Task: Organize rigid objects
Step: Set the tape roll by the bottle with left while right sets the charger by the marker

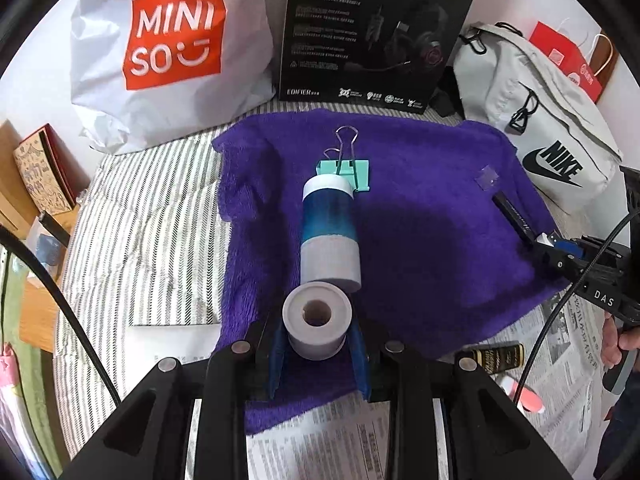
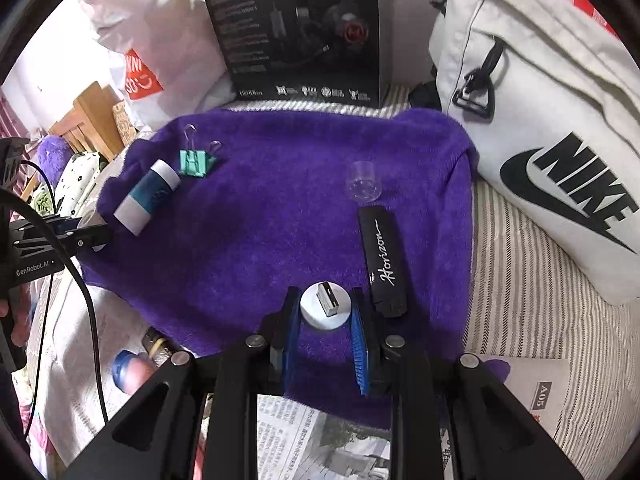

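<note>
Nearest the left wrist camera, the left gripper (image 1: 318,330) has its blue fingers (image 1: 280,354) closed narrowly on a grey ring-shaped cap (image 1: 317,321), hollow end facing the lens; just beyond it, the blue and white cylinder (image 1: 330,234) lies on its side on the purple towel (image 1: 440,248), its far end touching the mint binder clip (image 1: 352,172); on the other side, the right gripper (image 2: 326,308) pinches a white disc with a USB plug (image 2: 325,305) standing out of it, and the black Horizon case (image 2: 384,256) lies just beside its right finger, with a small clear cup (image 2: 363,186) near the case's far end.

Both held pieces look smooth and round, so I judge slipping the main risk; a loosened or uneven squeeze could let the cap roll out between the pads, and the plush towel would let it roll toward the newspaper (image 1: 320,440) at the near edge; the cylinder, lying loose, could roll against the clip if the cap is pushed at it off-centre; on the right, a careless swing could nudge the case or tip the clear cup; the trailing cables (image 1: 560,300) could also drag across the towel and disturb what is already laid out.
</note>
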The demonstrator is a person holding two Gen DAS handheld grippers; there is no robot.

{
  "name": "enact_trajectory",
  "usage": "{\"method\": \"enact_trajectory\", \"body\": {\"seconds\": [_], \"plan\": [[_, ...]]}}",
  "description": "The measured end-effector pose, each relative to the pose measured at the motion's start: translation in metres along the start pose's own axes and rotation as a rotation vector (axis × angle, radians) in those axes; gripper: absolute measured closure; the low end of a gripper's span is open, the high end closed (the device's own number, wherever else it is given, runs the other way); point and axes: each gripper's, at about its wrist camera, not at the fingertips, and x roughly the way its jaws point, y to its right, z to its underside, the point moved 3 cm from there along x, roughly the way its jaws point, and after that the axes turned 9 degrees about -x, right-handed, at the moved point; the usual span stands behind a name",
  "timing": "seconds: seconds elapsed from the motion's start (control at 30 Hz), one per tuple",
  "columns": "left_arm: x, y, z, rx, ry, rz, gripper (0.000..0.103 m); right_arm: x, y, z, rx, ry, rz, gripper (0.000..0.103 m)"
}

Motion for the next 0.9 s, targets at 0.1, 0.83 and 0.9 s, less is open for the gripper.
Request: {"method": "enact_trajectory", "body": {"seconds": [0.1, 0.83, 0.9], "plan": [[0.007, 0.001, -0.002, 0.005, -0.013, -0.004, 0.076, 0.007, 0.000, 0.000, -0.009, -0.017, 0.001, 0.080], [0.036, 0.016, -0.006, 0.065, -0.048, -0.054, 0.075, 0.023, -0.003, -0.004, -0.060, -0.042, 0.026, 0.080], [0.037, 0.018, -0.006, 0.075, -0.043, -0.062, 0.075, 0.023, -0.004, -0.004, -0.065, -0.037, 0.030, 0.079]]}}
